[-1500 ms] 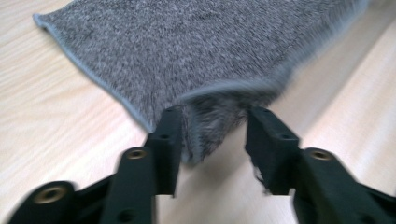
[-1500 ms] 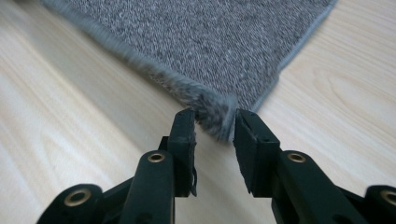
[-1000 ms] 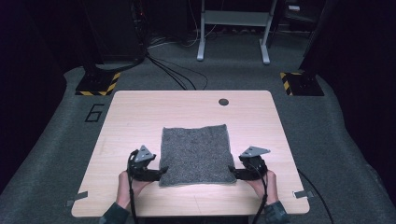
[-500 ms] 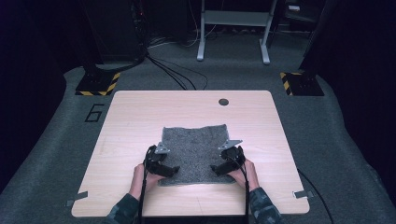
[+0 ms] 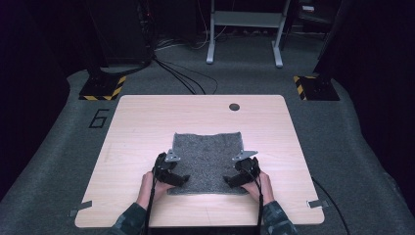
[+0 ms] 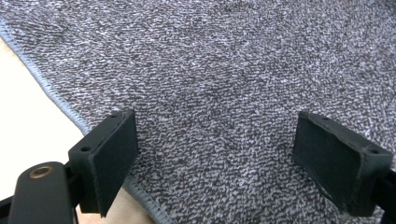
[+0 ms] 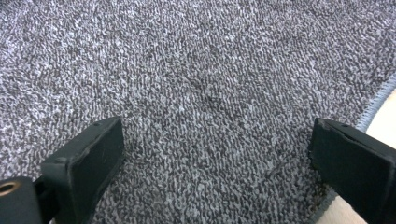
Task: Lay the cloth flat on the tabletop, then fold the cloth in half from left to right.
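A: On the wooden table [image 5: 147, 122], left to right: left gripper [image 5: 177, 179] is set over the near-left corner of the grey towel [image 5: 208, 152], right gripper [image 5: 235, 180] over the near-right corner. Towel is laid flat near the middle of the table, closer to the near edge.

B: Claw state?

A: Left gripper [image 6: 233, 154]: jaws spread wide, terry pile seen between them, nothing pinched; the stitched hem [image 6: 51, 95] is seen running past the left jaw. Right gripper [image 7: 215, 163]: jaws also wide, cloth beneath, hem at the right jaw, nothing gripped. Both sets of jaws have just been opened further, with only flat towel lying under the gap.

B: Progress?

A: Judged as early. A fold looks to be intended, but no corner is lifted yet and no crease is seen. Done: both grippers are positioned at the near corners. Left: corners to be pinched, near edge to be carried to the far edge, cloth to be released and flattened.

B: Delta against the earlier frames?

A: A second ago both grippers were held outboard of the towel, at its side edges. Now they are brought inward and onto the cloth. Towel outline is unchanged apart from slight ruffling at the near edge. Small dark grommet [image 5: 234, 106] at the far side is untouched.
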Demonstrator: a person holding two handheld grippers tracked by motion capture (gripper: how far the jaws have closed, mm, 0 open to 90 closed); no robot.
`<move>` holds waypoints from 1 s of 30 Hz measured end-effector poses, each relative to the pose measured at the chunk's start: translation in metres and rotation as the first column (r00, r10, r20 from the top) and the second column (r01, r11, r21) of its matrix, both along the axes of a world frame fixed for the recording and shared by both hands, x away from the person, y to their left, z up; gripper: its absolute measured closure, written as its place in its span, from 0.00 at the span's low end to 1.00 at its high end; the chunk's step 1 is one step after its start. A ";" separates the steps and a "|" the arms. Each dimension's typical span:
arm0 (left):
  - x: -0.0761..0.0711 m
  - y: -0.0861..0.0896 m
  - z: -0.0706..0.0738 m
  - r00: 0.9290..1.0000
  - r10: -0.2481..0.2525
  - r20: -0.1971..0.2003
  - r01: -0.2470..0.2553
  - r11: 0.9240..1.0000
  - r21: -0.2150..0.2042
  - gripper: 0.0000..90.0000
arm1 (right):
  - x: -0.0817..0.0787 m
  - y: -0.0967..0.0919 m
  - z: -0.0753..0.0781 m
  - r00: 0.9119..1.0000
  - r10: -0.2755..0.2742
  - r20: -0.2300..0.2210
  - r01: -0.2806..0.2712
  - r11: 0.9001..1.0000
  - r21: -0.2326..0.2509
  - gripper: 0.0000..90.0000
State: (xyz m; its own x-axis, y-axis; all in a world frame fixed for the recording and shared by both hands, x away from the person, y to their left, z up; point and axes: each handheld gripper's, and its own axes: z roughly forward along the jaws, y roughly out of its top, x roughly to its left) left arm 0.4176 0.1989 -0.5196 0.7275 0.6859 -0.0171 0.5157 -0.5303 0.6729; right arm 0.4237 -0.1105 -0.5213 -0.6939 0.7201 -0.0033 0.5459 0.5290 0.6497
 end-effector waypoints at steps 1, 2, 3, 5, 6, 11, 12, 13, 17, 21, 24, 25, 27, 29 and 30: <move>-0.002 -0.001 0.000 1.000 -0.004 -0.005 0.004 1.000 -0.004 0.16 | -0.001 -0.001 0.000 1.000 -0.001 -0.001 0.001 1.000 0.000 0.04; -0.003 -0.002 0.000 1.000 -0.007 -0.001 0.007 1.000 -0.001 0.16 | -0.002 -0.002 0.000 1.000 -0.001 -0.003 0.001 1.000 -0.002 0.04; -0.003 -0.002 0.000 1.000 -0.012 -0.005 0.012 1.000 -0.001 0.15 | -0.003 -0.003 0.000 1.000 -0.005 -0.002 0.005 1.000 -0.006 0.04; -0.005 -0.003 0.000 1.000 -0.009 -0.002 0.009 1.000 -0.007 0.15 | -0.006 -0.006 0.000 1.000 -0.005 0.003 0.005 1.000 -0.005 0.04; -0.006 -0.004 0.000 1.000 -0.008 -0.010 0.007 1.000 -0.017 0.15 | -0.008 -0.006 0.000 1.000 -0.011 -0.001 0.011 1.000 0.002 0.04; -0.007 -0.005 -0.001 1.000 -0.006 -0.005 0.006 1.000 -0.027 0.15 | -0.013 -0.008 0.000 1.000 -0.019 0.001 0.019 1.000 0.001 0.04; -0.007 -0.005 -0.001 1.000 -0.011 -0.009 0.011 1.000 -0.027 0.15 | -0.013 -0.009 0.000 1.000 -0.019 -0.003 0.019 1.000 -0.001 0.04; -0.007 -0.004 0.000 1.000 -0.007 -0.009 0.007 1.000 -0.028 0.15 | -0.013 -0.009 0.000 1.000 -0.015 -0.004 0.015 1.000 -0.002 0.04; -0.007 0.003 0.005 1.000 0.021 0.010 -0.020 0.998 -0.052 0.11 | -0.014 -0.011 0.003 0.999 -0.030 0.012 0.030 0.999 0.019 0.04; -0.001 0.011 0.011 0.999 0.047 0.006 -0.047 0.996 -0.077 0.11 | -0.016 -0.013 0.012 0.999 -0.030 0.023 0.029 0.998 0.047 0.04; 0.005 0.018 0.014 0.998 0.063 0.018 -0.061 0.995 -0.076 0.10 | -0.019 -0.008 0.019 0.999 -0.013 0.034 0.011 0.999 0.048 0.04; 0.007 0.019 0.014 0.997 0.070 0.022 -0.068 0.995 -0.078 0.10 | -0.020 -0.006 0.020 0.999 0.002 0.037 -0.004 0.999 0.042 0.04; 0.013 0.022 0.016 0.997 0.082 0.011 -0.081 0.992 -0.092 0.09 | -0.021 0.000 0.022 0.999 0.018 0.038 -0.019 0.999 0.046 0.04; 0.018 0.025 0.020 0.996 0.089 0.020 -0.086 0.993 -0.085 0.09 | -0.022 0.007 0.023 0.999 0.033 0.042 -0.035 0.998 0.050 0.04; 0.022 0.026 0.022 0.996 0.091 0.014 -0.090 0.992 -0.087 0.09 | -0.023 0.010 0.024 0.998 0.042 0.039 -0.044 0.998 0.048 0.04</move>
